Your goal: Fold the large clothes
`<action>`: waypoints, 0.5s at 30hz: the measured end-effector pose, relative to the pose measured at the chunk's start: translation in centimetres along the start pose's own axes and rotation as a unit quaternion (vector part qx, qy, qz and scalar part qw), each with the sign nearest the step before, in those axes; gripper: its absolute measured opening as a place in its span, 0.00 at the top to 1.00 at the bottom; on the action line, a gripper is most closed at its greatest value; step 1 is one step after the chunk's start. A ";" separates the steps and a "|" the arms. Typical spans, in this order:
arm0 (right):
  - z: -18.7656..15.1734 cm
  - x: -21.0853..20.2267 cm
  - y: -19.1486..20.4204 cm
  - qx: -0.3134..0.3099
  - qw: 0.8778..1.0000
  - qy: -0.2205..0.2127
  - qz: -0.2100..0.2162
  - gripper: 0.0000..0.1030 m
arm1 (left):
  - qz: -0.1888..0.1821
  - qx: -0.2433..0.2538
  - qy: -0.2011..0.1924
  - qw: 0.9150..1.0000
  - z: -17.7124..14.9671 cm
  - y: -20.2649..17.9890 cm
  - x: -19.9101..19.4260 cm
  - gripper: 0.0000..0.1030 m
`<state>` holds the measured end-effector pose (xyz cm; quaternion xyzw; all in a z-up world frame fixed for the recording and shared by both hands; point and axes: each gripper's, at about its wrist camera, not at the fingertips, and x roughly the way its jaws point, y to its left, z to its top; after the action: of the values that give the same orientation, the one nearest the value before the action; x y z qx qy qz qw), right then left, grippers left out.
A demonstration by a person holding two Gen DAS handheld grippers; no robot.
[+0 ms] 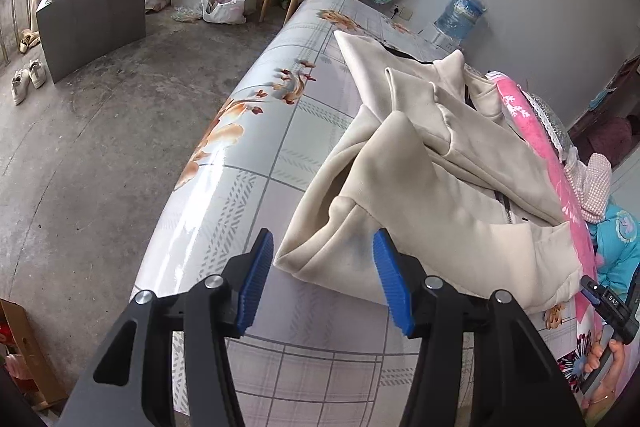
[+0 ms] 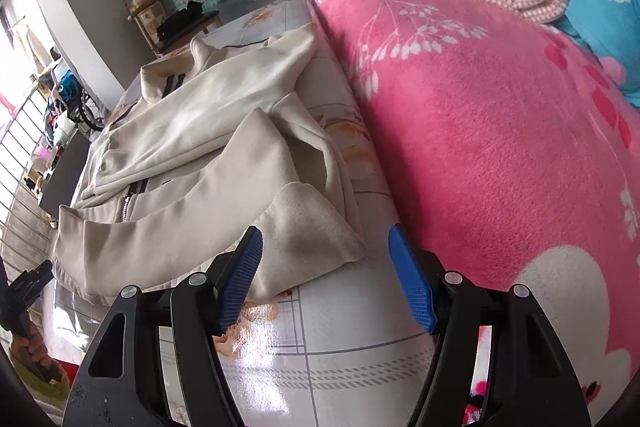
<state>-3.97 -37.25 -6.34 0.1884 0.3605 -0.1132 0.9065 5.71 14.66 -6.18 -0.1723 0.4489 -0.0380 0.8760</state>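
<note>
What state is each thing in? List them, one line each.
Cream jacket: lying crumpled on the table, zip part open, sleeves crossing the front, not yet folded.
Sleeve cuff: resting on the table, free of both claws.
Left claw: open, hem corner just ahead, pads off the cloth.
Right claw: open, holding nothing.
Pink blanket: heaped beside the jacket.
Table: covered in glossy floral oilcloth.
</note>
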 end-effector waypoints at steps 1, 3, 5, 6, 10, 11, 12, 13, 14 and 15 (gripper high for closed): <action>0.0 0.3 0.0 0.002 1.000 0.006 0.001 0.39 | 0.003 -0.002 0.006 1.000 0.1 0.2 0.4 0.50; -0.2 0.9 0.5 -0.002 1.000 0.016 0.008 0.39 | 0.008 -0.006 0.018 1.000 0.1 0.3 1.4 0.50; -0.5 1.2 1.3 -0.017 1.000 0.012 -0.004 0.39 | 0.015 0.001 0.010 1.000 0.1 -0.1 1.4 0.50; -0.5 1.4 1.7 -0.026 1.000 0.012 -0.010 0.38 | 0.022 0.007 0.008 1.000 0.0 -0.3 1.5 0.50; -0.4 1.8 2.3 -0.034 0.999 0.003 -0.025 0.37 | 0.050 0.021 -0.001 0.999 -0.4 -1.1 1.6 0.50; -0.4 1.9 2.3 -0.033 0.999 0.001 -0.027 0.37 | 0.059 0.024 -0.004 0.998 -0.5 -1.3 1.6 0.50; -0.3 1.9 2.3 -0.030 0.999 0.000 -0.028 0.37 | 0.063 0.024 -0.006 0.998 -0.6 -1.5 1.7 0.50; -0.3 1.9 2.4 -0.029 0.999 -0.001 -0.029 0.38 | 0.065 0.023 -0.008 0.998 -0.6 -1.6 1.6 0.52; -0.4 1.9 2.4 -0.030 0.999 -0.002 -0.031 0.40 | 0.066 0.022 -0.011 0.998 -0.7 -1.7 1.6 0.55; -0.4 1.9 2.5 -0.031 0.999 -0.004 -0.033 0.43 | 0.072 0.022 -0.013 0.997 -0.8 -1.8 1.6 0.56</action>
<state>-2.04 -34.98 -7.29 0.1479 0.3666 -0.1326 0.9089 6.19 12.45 -7.23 -0.1205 0.4475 0.0171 0.8860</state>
